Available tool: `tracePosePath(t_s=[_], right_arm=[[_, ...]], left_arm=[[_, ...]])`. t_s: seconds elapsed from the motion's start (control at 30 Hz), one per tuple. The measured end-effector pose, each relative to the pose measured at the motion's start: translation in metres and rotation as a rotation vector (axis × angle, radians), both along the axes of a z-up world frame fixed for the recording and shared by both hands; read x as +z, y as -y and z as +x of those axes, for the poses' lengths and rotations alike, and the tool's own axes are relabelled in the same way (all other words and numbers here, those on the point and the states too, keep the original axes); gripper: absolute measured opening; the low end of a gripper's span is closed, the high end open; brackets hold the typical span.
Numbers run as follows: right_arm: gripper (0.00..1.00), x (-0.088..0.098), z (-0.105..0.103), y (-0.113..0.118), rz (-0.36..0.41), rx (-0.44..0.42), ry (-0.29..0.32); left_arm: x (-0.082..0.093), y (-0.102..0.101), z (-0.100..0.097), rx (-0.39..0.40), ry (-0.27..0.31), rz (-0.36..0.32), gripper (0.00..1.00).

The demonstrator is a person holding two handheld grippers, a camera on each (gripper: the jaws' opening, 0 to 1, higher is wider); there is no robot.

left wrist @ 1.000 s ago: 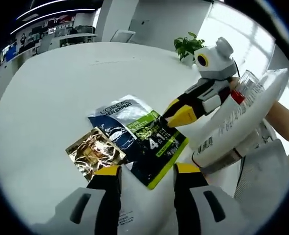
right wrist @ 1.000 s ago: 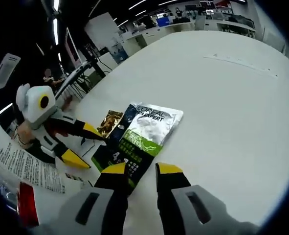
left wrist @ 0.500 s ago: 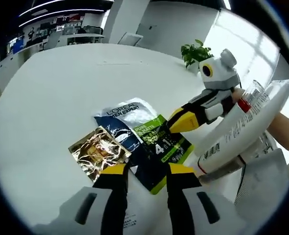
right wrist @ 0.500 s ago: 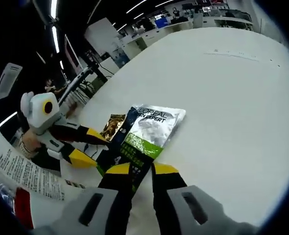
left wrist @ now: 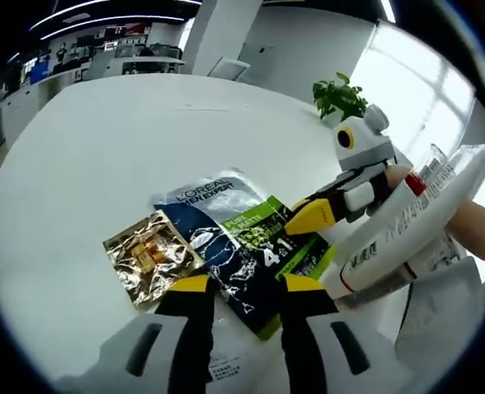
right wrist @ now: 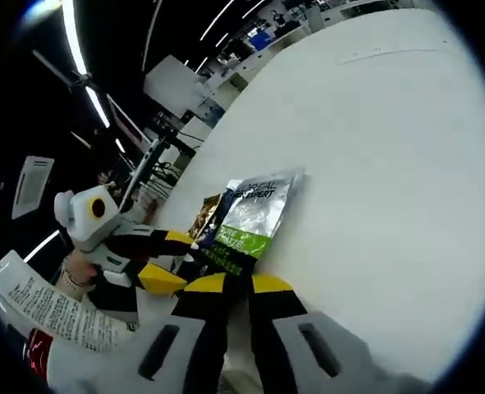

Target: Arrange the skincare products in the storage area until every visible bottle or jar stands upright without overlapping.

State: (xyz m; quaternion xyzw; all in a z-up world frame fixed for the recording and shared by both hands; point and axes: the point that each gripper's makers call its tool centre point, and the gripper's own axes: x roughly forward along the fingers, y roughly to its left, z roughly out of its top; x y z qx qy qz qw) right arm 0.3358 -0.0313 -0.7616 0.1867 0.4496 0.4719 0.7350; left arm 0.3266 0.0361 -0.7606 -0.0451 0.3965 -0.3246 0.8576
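On white counter (left wrist: 86, 148) | right gripper (right wrist: 227, 289) fingers closing, now nearly together on white tube (left wrist: 406, 217) | left gripper (left wrist: 240, 289) narrowed, slightly apart | L'Oreal sachet (left wrist: 242, 242), gold sachet (left wrist: 148, 254) flat; nothing upright yet

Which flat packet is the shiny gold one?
The small crinkly sachet on the table. It is gold foil; the bigger L'Oreal packet beside it is silver, dark blue and green, and overlaps its edge.
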Motion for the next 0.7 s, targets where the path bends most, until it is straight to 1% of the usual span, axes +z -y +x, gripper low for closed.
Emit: tracePosePath(t_s=[0.07, 0.1, 0.17, 0.23, 0.3, 0.37, 0.4, 0.43, 0.47, 0.5, 0.53, 0.57, 0.63, 0.7], right_arm=[[0.08, 0.0, -0.001, -0.004, 0.011, 0.005, -0.016], [0.08, -0.001, 0.001, -0.006, 0.012, 0.01, -0.018], [0.08, -0.001, -0.002, -0.011, 0.017, 0.034, -0.029], [0.07, 0.001, -0.006, -0.016, 0.026, 0.042, -0.034], [0.07, 0.005, -0.006, -0.019, 0.053, 0.04, -0.041], [0.06, 0.011, -0.006, -0.024, 0.089, 0.027, -0.051], [0.05, 0.013, -0.005, -0.025, 0.108, 0.018, -0.055], [0.04, 0.02, -0.004, -0.028, 0.15, 0.003, -0.068], [0.03, 0.023, -0.003, -0.029, 0.175, -0.007, -0.079], [0.02, 0.029, 0.001, -0.03, 0.215, -0.02, -0.092], [0.01, 0.034, 0.002, -0.031, 0.242, -0.029, -0.101], [0.01, 0.036, 0.002, -0.031, 0.25, -0.03, -0.103], [0.01, 0.034, 0.006, -0.029, 0.224, -0.024, -0.09], [0.01, 0.036, 0.009, -0.027, 0.23, -0.03, -0.083]], left_arm=[[0.001, 0.0, -0.001, 0.007, 0.004, 0.009, 0.26], [0.002, -0.001, -0.002, 0.013, 0.006, 0.015, 0.27], [0.003, -0.001, -0.001, 0.017, 0.012, 0.025, 0.29], [0.002, -0.003, 0.004, 0.018, 0.015, 0.034, 0.31], [0.001, -0.006, 0.008, 0.025, 0.018, 0.041, 0.33], [0.002, -0.008, 0.01, 0.036, 0.014, 0.035, 0.34], [0.0, -0.01, 0.015, 0.044, 0.006, 0.024, 0.35], [0.0, -0.01, 0.017, 0.047, 0.007, 0.018, 0.36], [0.001, -0.01, 0.016, 0.051, 0.007, 0.016, 0.36], [0.001, -0.009, 0.015, 0.049, 0.007, 0.018, 0.36], [0.0, -0.01, 0.017, 0.044, 0.008, 0.02, 0.36], [-0.001, -0.011, 0.02, 0.046, 0.009, 0.02, 0.36], [-0.002, -0.013, 0.021, 0.053, 0.005, 0.001, 0.36], [0.001, -0.011, 0.016, 0.058, 0.008, -0.008, 0.37]])
